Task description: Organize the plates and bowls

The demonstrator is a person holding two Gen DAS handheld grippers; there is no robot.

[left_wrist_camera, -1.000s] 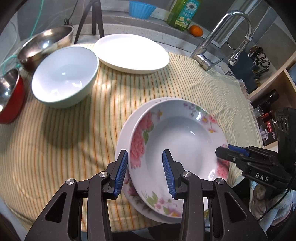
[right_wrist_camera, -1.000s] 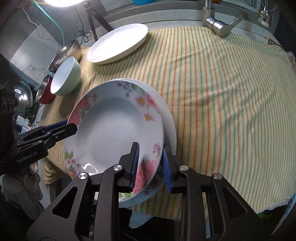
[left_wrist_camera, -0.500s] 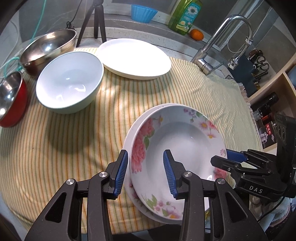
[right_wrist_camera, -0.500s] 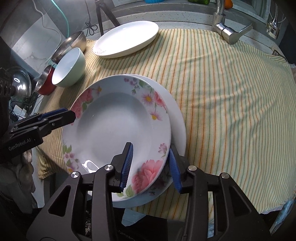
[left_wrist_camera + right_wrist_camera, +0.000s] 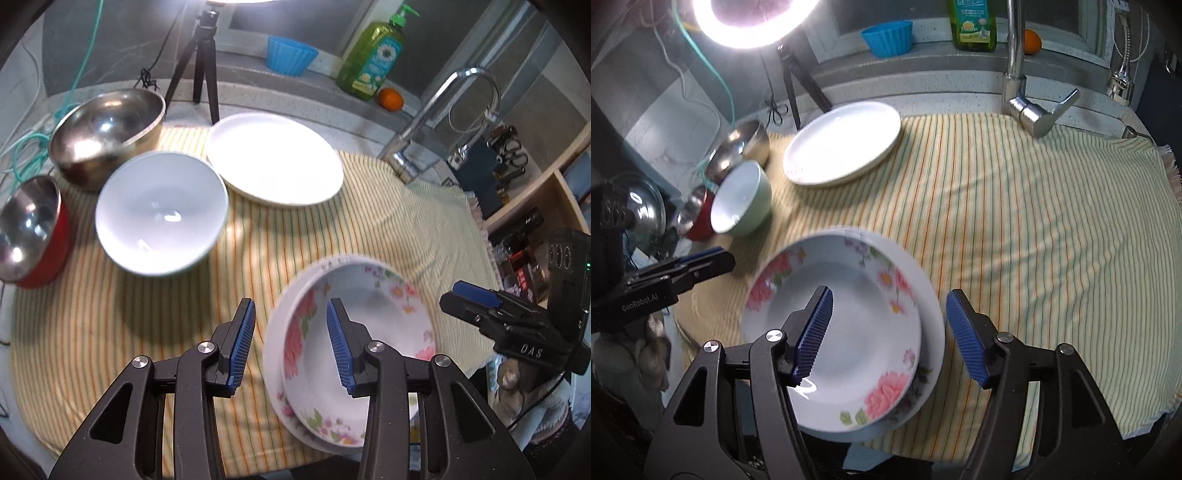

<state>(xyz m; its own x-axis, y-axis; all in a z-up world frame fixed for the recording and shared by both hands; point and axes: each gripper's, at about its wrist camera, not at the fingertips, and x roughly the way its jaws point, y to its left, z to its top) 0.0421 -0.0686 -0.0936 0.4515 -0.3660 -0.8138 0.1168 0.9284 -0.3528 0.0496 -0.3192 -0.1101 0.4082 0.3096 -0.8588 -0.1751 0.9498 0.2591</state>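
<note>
Both tools empty and wide open over the floral plate stack

Our right tool [image 5: 888, 336] hangs with its blue pads spread wide and apart from the rim of the floral plate [image 5: 846, 317], which sits on a plain white plate at the near edge of the striped cloth on the worktop. Our left tool [image 5: 291, 343] is also open and holds nothing; the same stack lies just to its right, under its right pad. We judge the next piece to be the white plate [image 5: 842, 142] at the far side: it lies ahead and to the left of the right tool, and straight ahead of the left tool, with the white bowl [image 5: 160, 214] on its left. The left hand seems nearer.
</note>
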